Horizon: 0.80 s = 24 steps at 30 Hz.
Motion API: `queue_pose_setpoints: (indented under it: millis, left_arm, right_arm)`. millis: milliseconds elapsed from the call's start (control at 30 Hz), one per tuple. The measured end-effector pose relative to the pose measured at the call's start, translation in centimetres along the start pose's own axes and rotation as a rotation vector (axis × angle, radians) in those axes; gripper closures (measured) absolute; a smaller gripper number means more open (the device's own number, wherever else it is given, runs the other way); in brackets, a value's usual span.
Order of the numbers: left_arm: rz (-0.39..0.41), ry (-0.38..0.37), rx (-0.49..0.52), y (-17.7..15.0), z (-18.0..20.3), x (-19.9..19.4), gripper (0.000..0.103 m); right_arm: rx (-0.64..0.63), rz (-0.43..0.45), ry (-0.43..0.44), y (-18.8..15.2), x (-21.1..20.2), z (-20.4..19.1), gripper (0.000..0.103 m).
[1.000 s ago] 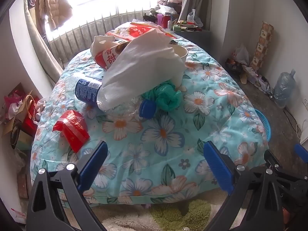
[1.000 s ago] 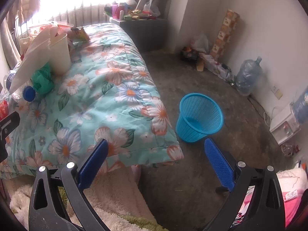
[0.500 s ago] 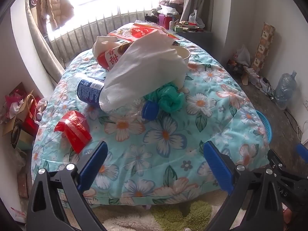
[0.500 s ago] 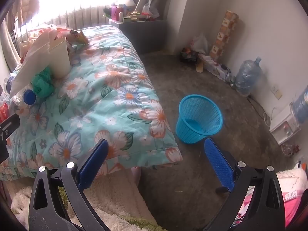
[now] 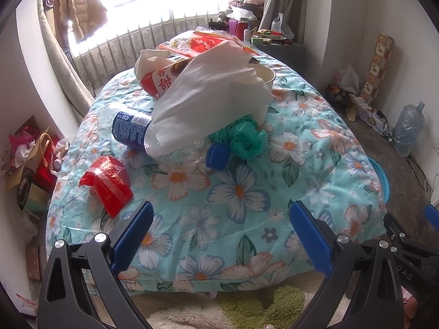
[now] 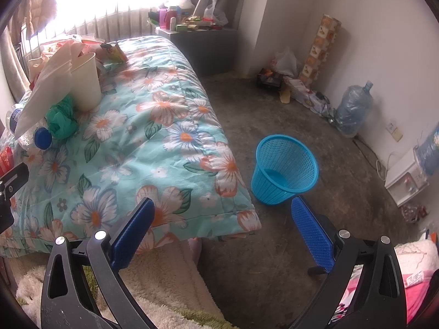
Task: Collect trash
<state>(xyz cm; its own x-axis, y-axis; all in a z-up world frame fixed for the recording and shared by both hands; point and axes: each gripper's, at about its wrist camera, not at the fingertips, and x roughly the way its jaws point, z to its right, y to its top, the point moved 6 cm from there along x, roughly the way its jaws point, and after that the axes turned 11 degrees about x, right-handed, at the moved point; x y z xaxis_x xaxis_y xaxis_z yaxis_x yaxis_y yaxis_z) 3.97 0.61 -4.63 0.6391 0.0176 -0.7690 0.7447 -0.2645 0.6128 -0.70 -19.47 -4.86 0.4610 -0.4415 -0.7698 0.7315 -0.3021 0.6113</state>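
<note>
Trash lies on a floral quilt (image 5: 241,219): a red wrapper (image 5: 108,182), a clear bottle with a blue cap (image 5: 218,155), a green plastic bag (image 5: 244,137), a large white paper sheet (image 5: 208,96) over a blue can (image 5: 131,131), a red-and-white packet (image 5: 162,79) and a cream paper cup (image 6: 85,82). A blue mesh waste basket (image 6: 284,168) stands on the floor beside the bed. My left gripper (image 5: 221,233) is open and empty at the quilt's near edge. My right gripper (image 6: 221,231) is open and empty, near the quilt corner and the basket.
A large water jug (image 6: 354,109) and clutter line the right wall. A grey cabinet (image 6: 203,46) with bottles stands at the back. Bags and boxes (image 5: 30,161) lie left of the bed. A fluffy rug (image 6: 164,282) covers the near floor.
Both grippers have moved slightly toward the bed, so the quilt and trash sit a little lower and closer in view. Both stay open.
</note>
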Motion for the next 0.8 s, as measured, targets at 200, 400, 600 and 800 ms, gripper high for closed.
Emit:
queue_pose_setpoints:
  millis: [200, 400, 600, 800]
  left_arm:
    - [-0.001, 0.001, 0.0, -0.1, -0.05, 0.05, 0.006]
    - [-0.001, 0.001, -0.001, -0.14, -0.08, 0.07, 0.006]
    - [-0.002, 0.003, -0.003, -0.36, -0.23, 0.07, 0.006]
    - [-0.004, 0.004, -0.006, -0.49, -0.39, 0.15, 0.006]
  right_arm:
    - [0.001, 0.0, 0.001, -0.07, 0.01, -0.04, 0.008]
    - [0.001, 0.0, 0.001, -0.01, -0.09, -0.06, 0.008]
    - [0.0, 0.002, 0.001, 0.13, -0.18, -0.17, 0.008]
    - [0.001, 0.002, 0.002, 0.06, -0.13, -0.12, 0.008]
